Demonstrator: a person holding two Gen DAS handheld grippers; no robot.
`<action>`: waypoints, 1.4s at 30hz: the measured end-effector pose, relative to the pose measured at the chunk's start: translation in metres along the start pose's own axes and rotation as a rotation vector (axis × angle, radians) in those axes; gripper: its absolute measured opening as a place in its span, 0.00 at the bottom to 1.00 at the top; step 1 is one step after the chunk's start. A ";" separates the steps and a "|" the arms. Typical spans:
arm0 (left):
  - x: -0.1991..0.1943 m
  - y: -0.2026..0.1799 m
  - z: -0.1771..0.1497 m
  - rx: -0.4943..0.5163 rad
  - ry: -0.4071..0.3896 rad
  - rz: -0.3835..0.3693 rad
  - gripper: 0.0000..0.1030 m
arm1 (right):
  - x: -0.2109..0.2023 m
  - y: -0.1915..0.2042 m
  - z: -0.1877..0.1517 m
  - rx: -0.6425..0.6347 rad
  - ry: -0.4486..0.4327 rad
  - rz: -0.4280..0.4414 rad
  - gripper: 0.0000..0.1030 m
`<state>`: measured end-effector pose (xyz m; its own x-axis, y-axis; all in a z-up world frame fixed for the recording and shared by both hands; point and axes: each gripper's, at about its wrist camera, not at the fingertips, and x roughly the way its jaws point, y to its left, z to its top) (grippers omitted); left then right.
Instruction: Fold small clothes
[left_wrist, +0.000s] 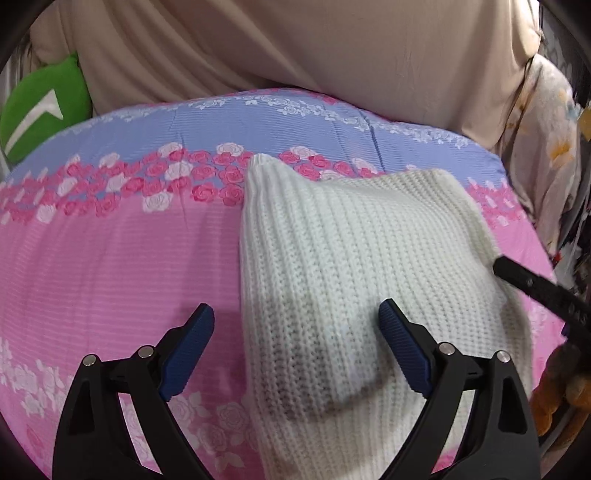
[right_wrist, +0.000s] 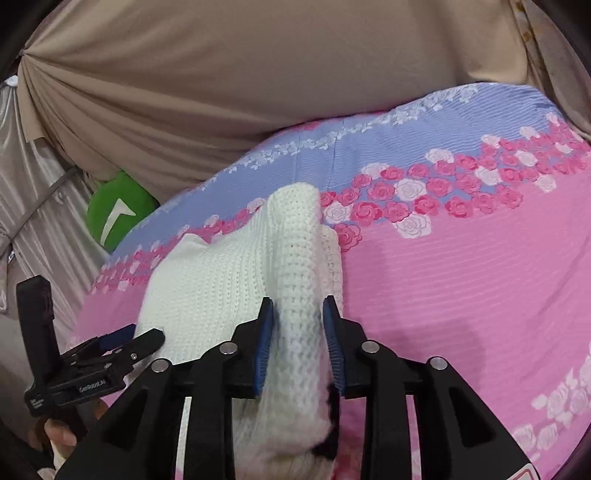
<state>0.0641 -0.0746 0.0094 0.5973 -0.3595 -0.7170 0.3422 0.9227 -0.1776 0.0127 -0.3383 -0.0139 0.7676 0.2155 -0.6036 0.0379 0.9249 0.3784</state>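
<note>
A white ribbed knit garment (left_wrist: 351, 240) lies folded on the bed, narrowing to a point at its far end. My left gripper (left_wrist: 295, 306) hovers over its near left edge with the jaws wide apart and nothing between the blue pads. My right gripper (right_wrist: 297, 301) straddles a raised fold of the knit garment (right_wrist: 207, 288). The fold stands loosely between the pads, which do not squeeze it. The right gripper (left_wrist: 535, 288) shows at the garment's right side in the left wrist view. In the right wrist view the left gripper (right_wrist: 147, 334) sits at the left.
The bed wears a pink and lilac rose-print sheet (left_wrist: 110, 258). A green cushion (left_wrist: 40, 107) rests at the far left corner against beige draped cloth (left_wrist: 295, 44). Pale floral fabric (left_wrist: 546, 166) hangs at the right. A hand (right_wrist: 59, 435) holds the left gripper's handle.
</note>
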 end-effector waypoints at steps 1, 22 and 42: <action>-0.002 0.003 -0.003 -0.016 0.006 -0.031 0.93 | -0.004 -0.001 -0.009 0.010 0.005 -0.008 0.61; 0.033 -0.006 -0.020 -0.070 0.083 -0.240 0.88 | 0.039 -0.007 -0.052 0.152 0.089 0.166 0.52; -0.200 -0.042 0.052 0.260 -0.466 -0.442 0.48 | -0.179 0.124 0.006 -0.224 -0.500 0.221 0.38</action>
<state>-0.0318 -0.0486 0.1955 0.5909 -0.7703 -0.2396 0.7534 0.6332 -0.1775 -0.1157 -0.2639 0.1452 0.9523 0.2873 -0.1026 -0.2518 0.9301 0.2674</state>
